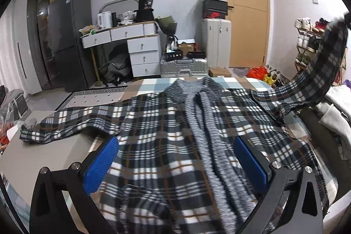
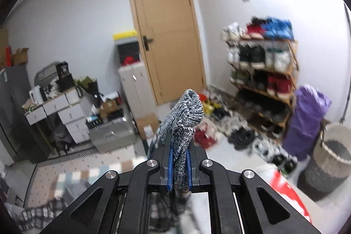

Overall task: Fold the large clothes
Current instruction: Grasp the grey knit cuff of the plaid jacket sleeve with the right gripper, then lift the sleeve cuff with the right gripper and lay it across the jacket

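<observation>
A: While the left gripper hovers low with its blue pads spread wide and nothing between them, what's the count?

B: One shirt, plaid, with a grey knit lining. Two sleeves. Two grippers. One bed, checked cover.

A: Where does the shirt lie?

B: Flat on the bed, front open, filling the left view. Long axis runs 6 to 12; collar at 12, hem toward 6, under the left gripper.

A: Sleeves?

B: Left sleeve stretches out toward 9, cuff resting on the bed edge. Right sleeve rises off the bed toward 2, pulled up to the frame edge.

A: Right gripper?

B: Closed tight on the cuff. Grey knit sticks up past the fingertips toward 12; the plaid hangs below, blurred.

A: Background?

B: One door at 12 in the right view, one shoe rack at 2, one basket at 4. Desk at 11 in the left view; five drawers counted.
</observation>
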